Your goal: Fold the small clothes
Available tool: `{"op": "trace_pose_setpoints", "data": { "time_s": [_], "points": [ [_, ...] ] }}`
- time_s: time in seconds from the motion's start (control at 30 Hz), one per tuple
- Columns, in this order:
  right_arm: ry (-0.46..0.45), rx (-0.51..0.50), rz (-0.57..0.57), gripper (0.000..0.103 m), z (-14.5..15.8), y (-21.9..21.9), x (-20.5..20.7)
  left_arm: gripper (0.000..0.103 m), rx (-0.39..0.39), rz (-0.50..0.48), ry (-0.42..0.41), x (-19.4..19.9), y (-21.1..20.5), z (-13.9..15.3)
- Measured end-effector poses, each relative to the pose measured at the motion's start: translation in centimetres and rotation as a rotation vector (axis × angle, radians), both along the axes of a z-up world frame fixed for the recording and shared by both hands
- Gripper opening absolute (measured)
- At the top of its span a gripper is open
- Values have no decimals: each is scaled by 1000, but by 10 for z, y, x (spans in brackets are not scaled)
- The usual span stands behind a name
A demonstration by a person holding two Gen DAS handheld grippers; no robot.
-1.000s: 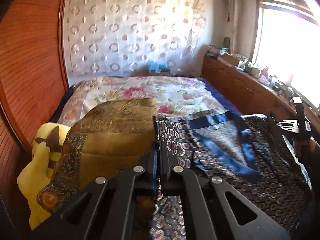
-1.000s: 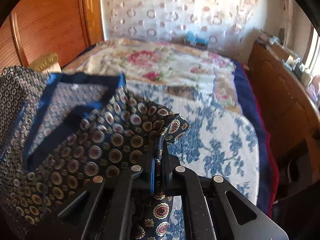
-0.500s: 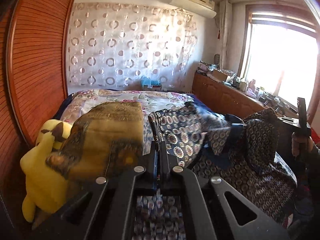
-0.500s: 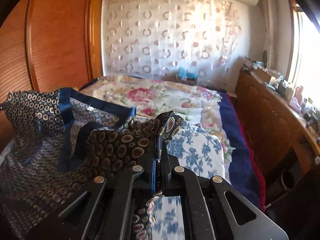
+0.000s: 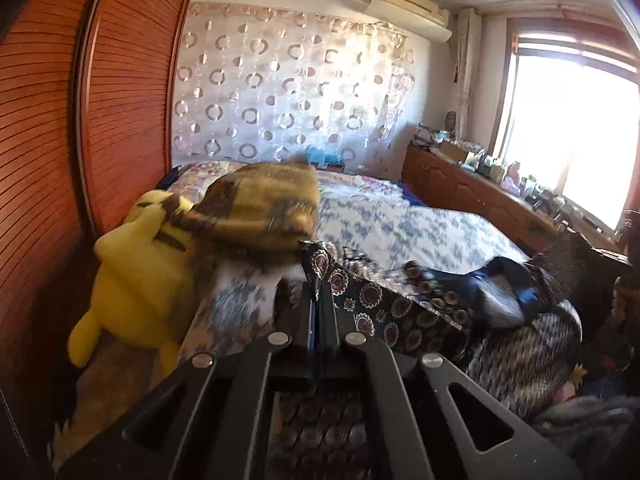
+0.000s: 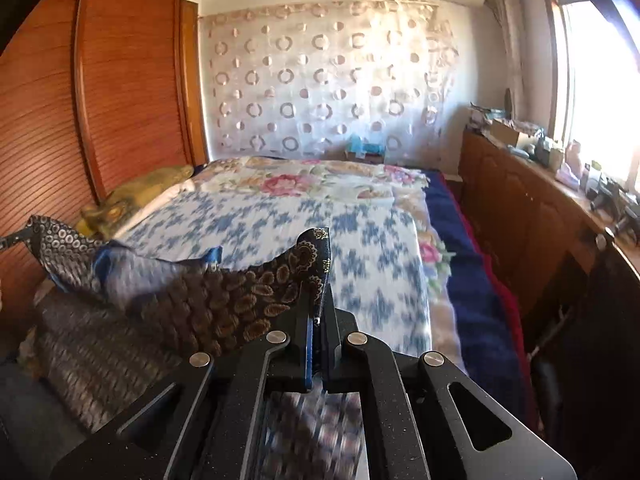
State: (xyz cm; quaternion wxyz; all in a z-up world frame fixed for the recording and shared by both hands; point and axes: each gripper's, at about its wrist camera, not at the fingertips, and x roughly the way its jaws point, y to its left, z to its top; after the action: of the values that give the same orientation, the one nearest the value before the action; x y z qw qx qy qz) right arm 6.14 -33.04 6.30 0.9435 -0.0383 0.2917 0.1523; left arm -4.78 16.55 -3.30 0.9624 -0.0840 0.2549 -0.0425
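Observation:
A dark blue garment with a round medallion print and plain blue trim (image 5: 404, 316) hangs stretched between my two grippers above the near end of the bed. My left gripper (image 5: 319, 296) is shut on one corner of it. My right gripper (image 6: 319, 312) is shut on the other corner (image 6: 316, 256); the cloth (image 6: 192, 304) sags away to the left. The blue trim (image 6: 102, 258) shows at the far left. The lower part of the garment hangs below both views, blurred.
The bed carries a white and blue floral quilt (image 6: 280, 220) and a flowered one behind it. A yellow plush toy (image 5: 136, 276) and an olive-gold cushion (image 5: 264, 204) lie at the bed's left. A wooden wardrobe (image 5: 60, 140) stands left, a low cabinet (image 6: 520, 208) right.
Both grippers have risen and pulled back toward the foot of the bed with the garment. It has come off the quilt, which now shows bare.

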Motion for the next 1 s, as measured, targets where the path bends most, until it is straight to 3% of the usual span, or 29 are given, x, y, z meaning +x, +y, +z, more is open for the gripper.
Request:
{"op": "trace_pose_setpoints", "data": {
  "time_s": [0.1,0.2,0.37,0.43,0.5,0.53,0.77,1.0],
  "points": [
    [33,-7,6,0,-7,-6,-25,0,-15,20,59,-1,7,-12],
    [137,5,23,0,-27,-15,-31,1,-11,33,83,0,9,-21],
    [190,-36,7,2,-51,-18,-35,21,-5,26,62,-7,15,-13],
    [172,-40,10,10,-45,-20,-34,28,-7,20,40,-8,17,-4],
    [145,-34,20,43,-38,-21,-36,36,4,20,33,-6,19,2],
    [127,-22,28,48,-32,-23,-36,37,11,17,38,-1,19,4],
    [87,-34,8,56,-21,-24,-9,43,19,-64,111,50,17,-6],
    [159,-56,-26,61,-47,-32,46,43,61,-82,237,101,13,-32]
  ]
}}
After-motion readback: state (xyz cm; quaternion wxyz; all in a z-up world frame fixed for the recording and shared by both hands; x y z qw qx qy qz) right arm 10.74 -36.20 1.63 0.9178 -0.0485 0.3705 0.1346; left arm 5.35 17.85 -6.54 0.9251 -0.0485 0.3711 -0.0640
